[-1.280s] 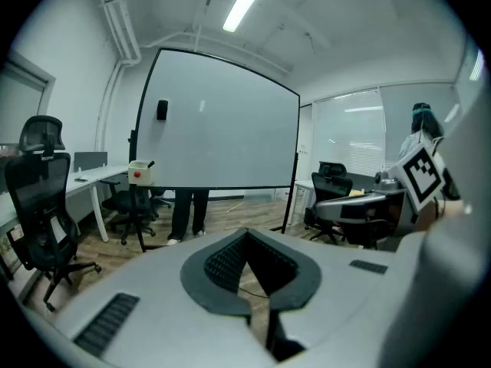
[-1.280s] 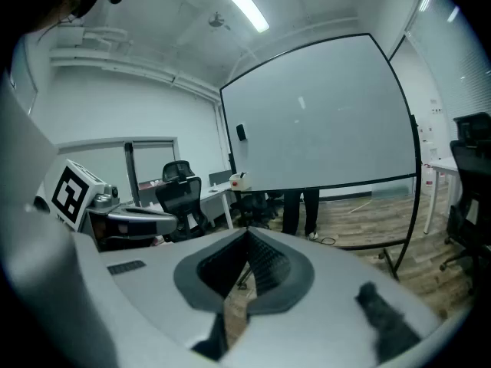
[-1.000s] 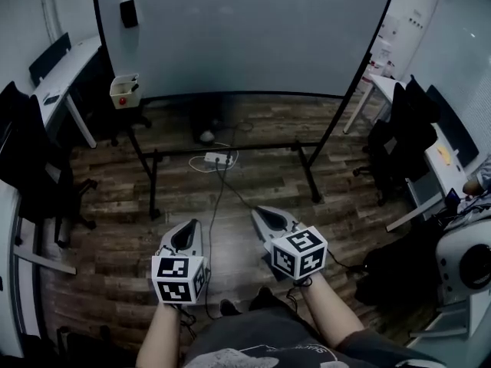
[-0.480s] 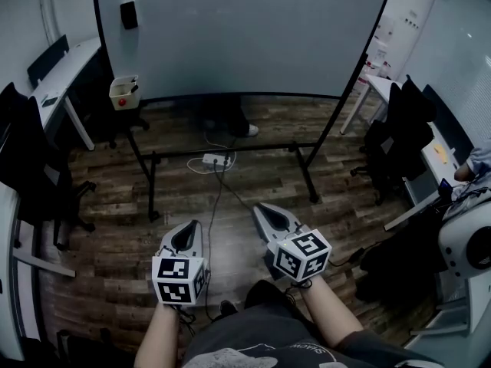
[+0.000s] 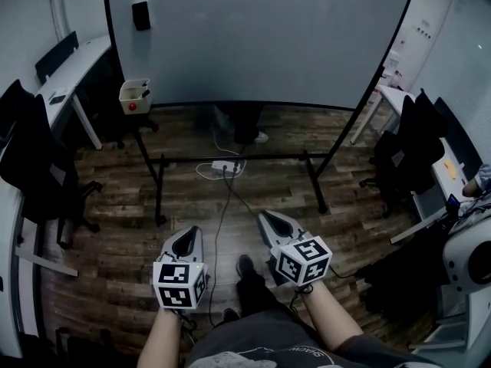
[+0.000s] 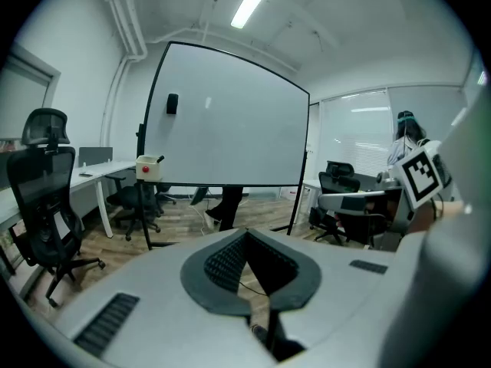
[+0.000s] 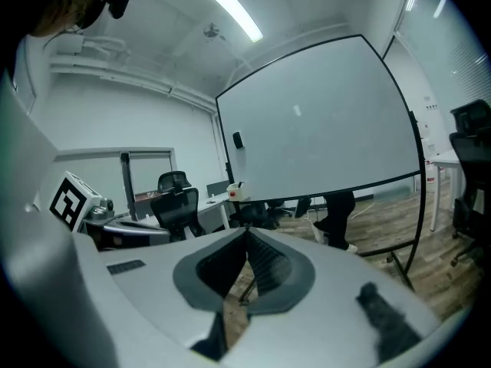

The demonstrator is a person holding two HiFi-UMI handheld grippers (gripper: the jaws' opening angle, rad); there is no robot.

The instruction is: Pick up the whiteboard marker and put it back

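Observation:
A cream holder box (image 5: 135,95) with a red spot hangs at the lower left edge of the whiteboard (image 5: 261,37). From the left gripper view a dark stick, perhaps the marker, pokes out of the holder box (image 6: 149,167). The box (image 7: 235,192) is tiny in the right gripper view. My left gripper (image 5: 192,233) and right gripper (image 5: 267,218) are held low over the wood floor, well short of the board. Both point toward it, with their jaws meeting at the tips and nothing between them.
A black eraser (image 5: 140,15) sticks to the board's upper left. The board's stand (image 5: 230,158) has a power strip and cables (image 5: 225,166) under it, and a person's legs (image 5: 244,125) show behind it. Office chairs (image 5: 34,167) and desks line the left and right sides.
The whiteboard and its stand have come nearer and shifted slightly right in the head view. The legs behind the board have stepped to the right. Both grippers stay shut.

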